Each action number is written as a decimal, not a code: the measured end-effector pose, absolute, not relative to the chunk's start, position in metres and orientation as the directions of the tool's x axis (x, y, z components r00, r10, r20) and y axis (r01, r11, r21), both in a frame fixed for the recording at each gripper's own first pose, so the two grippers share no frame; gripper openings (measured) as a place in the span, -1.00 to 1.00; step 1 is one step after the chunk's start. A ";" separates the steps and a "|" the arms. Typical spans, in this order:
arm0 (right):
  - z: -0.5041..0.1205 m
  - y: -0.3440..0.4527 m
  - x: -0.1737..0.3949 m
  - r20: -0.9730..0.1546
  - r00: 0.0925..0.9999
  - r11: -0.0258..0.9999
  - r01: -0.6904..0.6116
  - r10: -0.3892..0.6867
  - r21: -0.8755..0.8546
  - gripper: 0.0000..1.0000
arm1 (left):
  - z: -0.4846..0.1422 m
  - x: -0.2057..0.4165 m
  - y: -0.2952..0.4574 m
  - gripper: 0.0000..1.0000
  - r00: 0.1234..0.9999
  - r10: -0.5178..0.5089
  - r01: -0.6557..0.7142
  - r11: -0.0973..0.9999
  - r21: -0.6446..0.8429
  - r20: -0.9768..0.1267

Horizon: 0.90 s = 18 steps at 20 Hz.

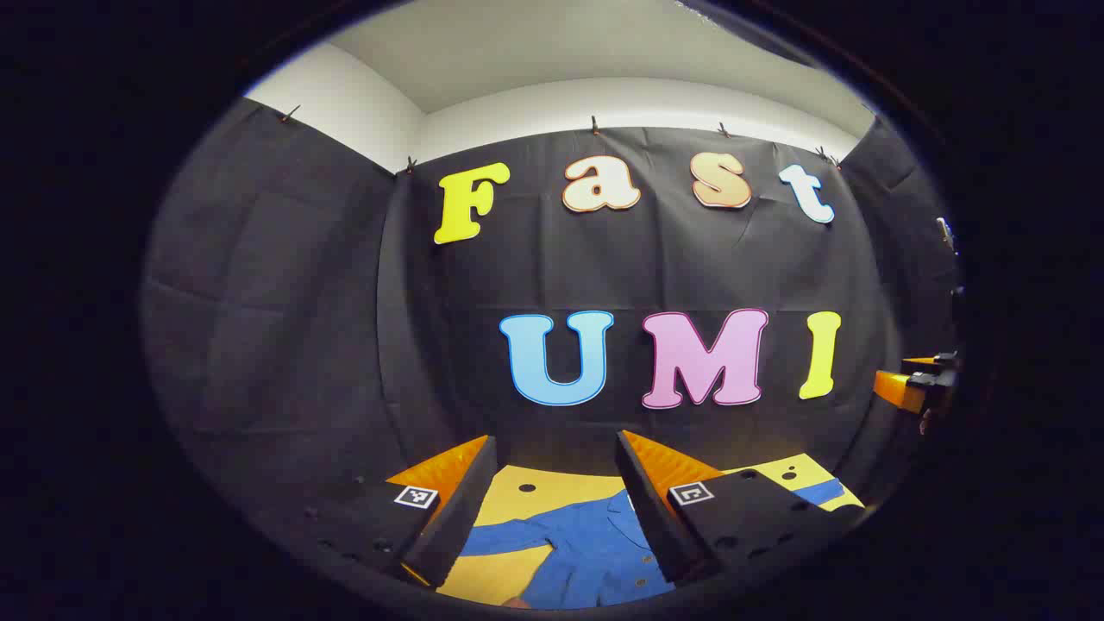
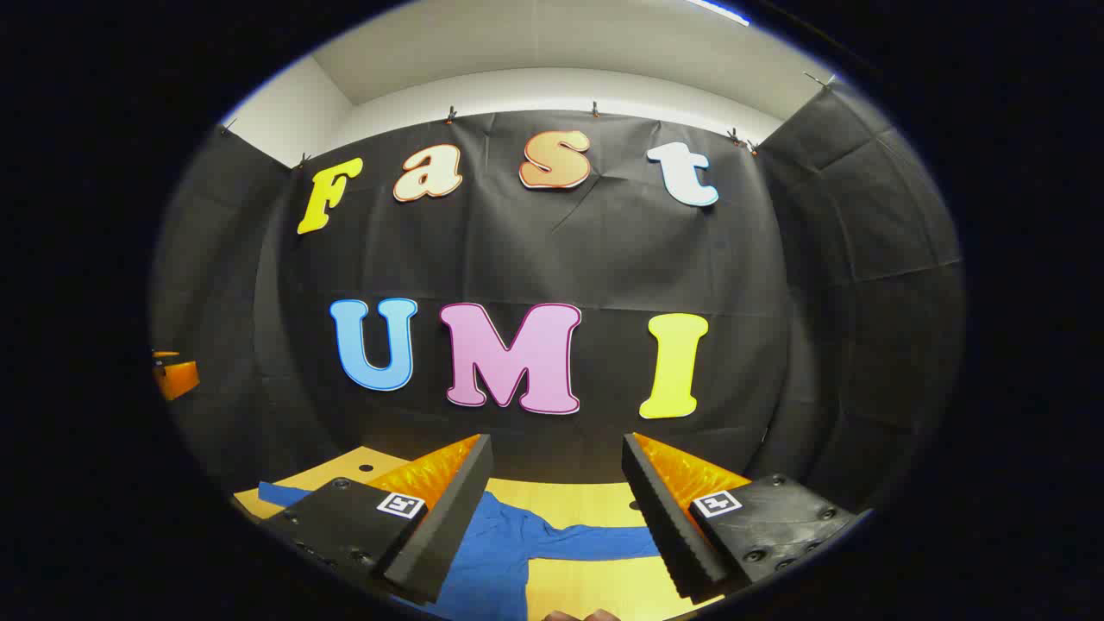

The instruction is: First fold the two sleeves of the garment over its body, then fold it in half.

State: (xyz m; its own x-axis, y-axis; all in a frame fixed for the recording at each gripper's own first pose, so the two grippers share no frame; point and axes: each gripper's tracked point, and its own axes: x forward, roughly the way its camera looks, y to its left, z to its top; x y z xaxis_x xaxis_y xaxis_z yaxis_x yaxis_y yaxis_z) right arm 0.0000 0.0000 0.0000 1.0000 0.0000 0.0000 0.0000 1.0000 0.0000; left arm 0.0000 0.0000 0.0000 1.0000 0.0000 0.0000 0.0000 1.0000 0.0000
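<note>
Lying flat, blue garment (image 1: 595,552) (sleeves out) under both gaping tools.

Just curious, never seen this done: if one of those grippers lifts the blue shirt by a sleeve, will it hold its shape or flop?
Likely floppy: the blue shirt lies flat and thin on the table. Its sleeve would probably sag and trail.

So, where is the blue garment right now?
The blue garment lies spread on the yellow table, low in both views and below both open grippers; one sleeve stretches sideways in the right gripper view.
</note>
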 end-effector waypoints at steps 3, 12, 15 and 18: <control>-0.005 0.015 -0.005 -0.021 1.000 1.000 0.017 -0.017 0.003 0.92 | -0.011 0.002 0.006 0.59 0.999 -0.030 0.029 0.999 -0.014 -0.015; -0.005 0.017 -0.031 -0.049 0.996 0.997 0.075 -0.076 -0.020 0.92 | -0.019 0.012 -0.005 0.59 0.990 -0.139 0.138 0.989 -0.059 -0.009; -0.001 0.016 -0.032 -0.037 0.996 0.997 0.079 -0.079 -0.015 0.92 | -0.015 0.011 -0.003 0.60 0.992 -0.129 0.129 0.990 -0.053 0.006; 0.006 0.013 -0.028 -0.019 0.997 0.997 0.079 -0.079 -0.010 0.84 | -0.013 0.007 -0.005 0.60 0.992 -0.123 0.124 0.991 -0.057 0.018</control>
